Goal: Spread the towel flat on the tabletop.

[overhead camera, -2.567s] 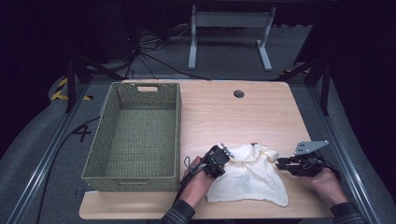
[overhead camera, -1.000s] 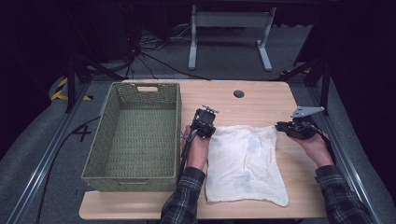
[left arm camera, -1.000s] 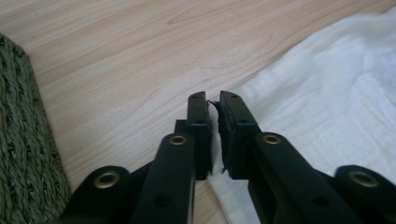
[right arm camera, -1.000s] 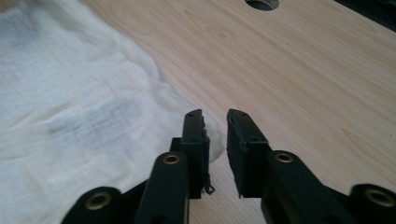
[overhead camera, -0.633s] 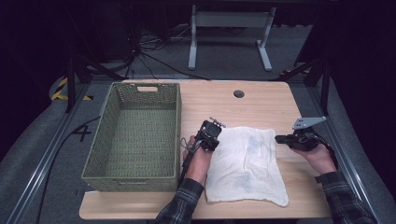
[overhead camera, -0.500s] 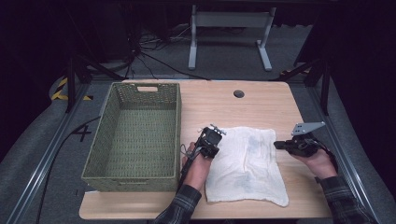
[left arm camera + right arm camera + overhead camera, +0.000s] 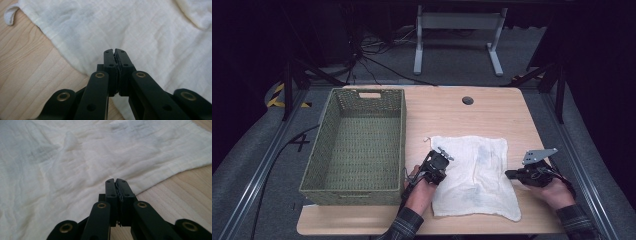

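A white cloth (image 7: pixel 474 175) lies spread flat on the wooden table (image 7: pixel 447 115), with faint grey marks on it. My left gripper (image 7: pixel 441 156) is over the cloth's left edge, jaws shut with nothing between them. In the left gripper view the shut left gripper (image 7: pixel 115 50) hovers just inside the cloth (image 7: pixel 150 32) edge, and a small hanging loop (image 7: pixel 10 16) shows at a far corner. My right gripper (image 7: pixel 508 174) sits at the cloth's right edge, pointing left. Its own view has the right gripper (image 7: pixel 116 180) shut, empty, above the cloth (image 7: pixel 75 157) border.
A green woven basket (image 7: pixel 357 145) stands empty on the table's left half, close beside the left hand. A round cable hole (image 7: pixel 468 100) is in the table's far middle. Bare wood (image 7: pixel 180 192) lies right of the cloth.
The cloth was bunched, then both grippers pulled it out flat toward the far side. Since then both have drawn back toward the person along the cloth's sides, and the cloth lies still.
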A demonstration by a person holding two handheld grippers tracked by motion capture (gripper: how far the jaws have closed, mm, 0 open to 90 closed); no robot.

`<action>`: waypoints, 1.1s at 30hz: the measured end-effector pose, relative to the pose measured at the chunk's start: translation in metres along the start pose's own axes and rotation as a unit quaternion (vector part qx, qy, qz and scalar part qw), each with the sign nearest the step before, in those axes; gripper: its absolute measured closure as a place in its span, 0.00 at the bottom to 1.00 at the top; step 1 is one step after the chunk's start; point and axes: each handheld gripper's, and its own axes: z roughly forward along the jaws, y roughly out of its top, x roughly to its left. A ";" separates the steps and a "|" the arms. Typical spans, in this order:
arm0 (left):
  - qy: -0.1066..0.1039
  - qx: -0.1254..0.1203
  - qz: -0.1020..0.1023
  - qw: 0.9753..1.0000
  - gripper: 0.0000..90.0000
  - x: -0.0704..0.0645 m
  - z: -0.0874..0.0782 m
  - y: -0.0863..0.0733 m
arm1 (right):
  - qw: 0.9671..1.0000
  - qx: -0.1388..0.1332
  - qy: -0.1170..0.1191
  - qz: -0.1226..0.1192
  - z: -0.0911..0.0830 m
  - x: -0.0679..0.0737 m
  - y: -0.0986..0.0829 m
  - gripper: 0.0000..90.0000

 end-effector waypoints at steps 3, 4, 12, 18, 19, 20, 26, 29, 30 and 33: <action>0.001 0.000 0.000 1.000 0.97 0.000 0.000 0.000 | 1.000 0.010 0.003 -0.002 0.005 0.002 -0.001 0.98; 0.002 0.001 0.000 1.000 0.97 0.001 0.000 0.000 | 1.000 0.016 0.004 -0.004 0.007 0.002 -0.001 0.98; -0.003 0.007 -0.007 1.000 0.96 0.003 0.003 -0.003 | 0.999 0.033 -0.015 -0.003 0.003 -0.001 -0.004 0.99; -0.009 0.009 -0.006 1.000 0.95 0.002 0.005 -0.004 | 0.999 0.037 -0.028 0.013 -0.006 -0.008 -0.013 1.00; -0.012 0.013 -0.007 1.000 0.95 0.002 0.006 -0.003 | 0.999 0.037 -0.028 0.015 -0.008 -0.010 -0.015 1.00; -0.012 0.014 -0.007 1.000 0.95 0.001 0.006 -0.004 | 0.999 0.036 -0.030 0.017 -0.009 -0.011 -0.017 1.00; -0.026 0.017 0.006 1.000 0.96 -0.007 0.007 -0.002 | 0.998 0.037 -0.039 0.024 -0.015 -0.015 -0.023 1.00; -0.029 0.018 0.009 0.999 0.96 -0.009 0.007 0.000 | 0.998 0.037 -0.038 0.029 -0.017 -0.019 -0.025 0.99; -0.032 0.017 0.007 0.999 0.96 -0.008 0.007 0.000 | 0.998 0.036 -0.035 0.029 -0.018 -0.020 -0.026 0.99; -0.035 0.016 0.005 0.999 0.96 -0.006 0.006 0.001 | 0.999 0.031 -0.031 0.027 -0.018 -0.021 -0.026 0.97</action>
